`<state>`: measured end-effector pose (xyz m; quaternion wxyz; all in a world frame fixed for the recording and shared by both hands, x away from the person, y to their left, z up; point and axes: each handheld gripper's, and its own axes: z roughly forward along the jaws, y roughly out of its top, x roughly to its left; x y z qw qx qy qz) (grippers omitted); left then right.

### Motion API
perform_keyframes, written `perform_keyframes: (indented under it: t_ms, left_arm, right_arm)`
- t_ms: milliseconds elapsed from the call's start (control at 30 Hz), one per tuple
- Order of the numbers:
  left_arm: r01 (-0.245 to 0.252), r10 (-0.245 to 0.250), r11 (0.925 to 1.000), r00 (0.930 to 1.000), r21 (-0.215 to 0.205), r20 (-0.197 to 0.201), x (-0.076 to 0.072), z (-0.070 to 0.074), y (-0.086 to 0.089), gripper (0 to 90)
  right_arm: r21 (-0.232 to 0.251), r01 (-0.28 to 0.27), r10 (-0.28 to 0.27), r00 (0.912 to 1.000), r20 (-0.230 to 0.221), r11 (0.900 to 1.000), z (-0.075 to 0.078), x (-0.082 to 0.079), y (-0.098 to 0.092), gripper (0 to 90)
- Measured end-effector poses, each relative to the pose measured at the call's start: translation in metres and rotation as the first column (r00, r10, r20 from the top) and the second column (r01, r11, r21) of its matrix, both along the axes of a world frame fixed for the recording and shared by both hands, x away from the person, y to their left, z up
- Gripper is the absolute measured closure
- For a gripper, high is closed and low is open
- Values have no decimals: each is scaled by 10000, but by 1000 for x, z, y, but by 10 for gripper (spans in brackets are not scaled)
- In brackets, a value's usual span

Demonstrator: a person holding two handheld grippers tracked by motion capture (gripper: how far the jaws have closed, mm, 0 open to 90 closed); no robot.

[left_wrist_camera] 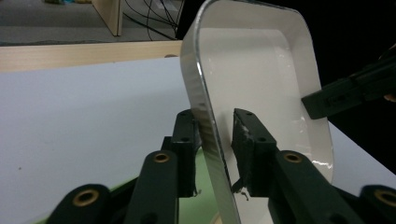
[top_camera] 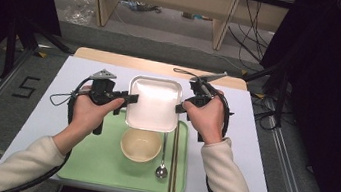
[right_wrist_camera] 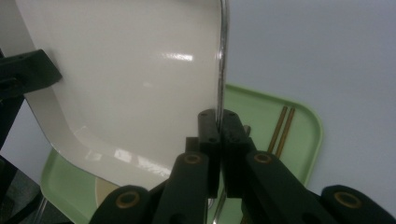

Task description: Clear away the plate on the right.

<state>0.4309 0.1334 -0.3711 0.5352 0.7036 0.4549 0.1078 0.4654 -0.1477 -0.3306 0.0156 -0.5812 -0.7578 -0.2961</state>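
From the left claw's camera I lose the white dish's (left_wrist_camera: 261, 79) lower rim behind my own jaws, and its top edge runs out of frame. The right claw's camera cuts the dish off at the top and left, and the bowl (right_wrist_camera: 103, 192) shows there as just a pale sliver under the dish. From above, the dish covers the far edge of the green tray (top_camera: 98, 161), and both cables drop out of sight past the near edge of the desk (top_camera: 45, 109).

The dish is lifted off the tray and held between my two claws, over the tray's far end and just beyond the bowl (top_camera: 140, 145). The left claw (top_camera: 130, 98) comes in level at the dish's left rim; its outer jaw lies against the rim's outside, while the inner pad stands a little apart from the inner wall, so it straddles the rim without pinching it yet. The right claw (top_camera: 180, 108) is pressed tight on the dish's right rim, jaws nearly meeting on the thin edge. Both hands wrap the handles, knuckles up, forearms in cream sleeves angling inward toward the dish.

A spoon (top_camera: 162, 163) and chopsticks (top_camera: 175, 157) lie on the tray to the right of the bowl.

The only writing I can read is a "5" marked on the floor (top_camera: 26, 87), left of the desk.
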Motion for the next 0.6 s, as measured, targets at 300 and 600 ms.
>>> perform_keyframes:
  t_ms: [300, 600]
  left_arm:
    - [-261, 263, 9996, 9987, -44, 433, 0, 11, 11, 824]
    - [-351, 354, 9993, 9991, -152, 222, 1, 8, 19, 833]
  right_arm:
    - [-59, -389, 392, 9982, 464, 9992, -2, -2, 7, 894]
    - [97, -858, 855, 9957, 347, 9963, -1, -1, 8, 824]
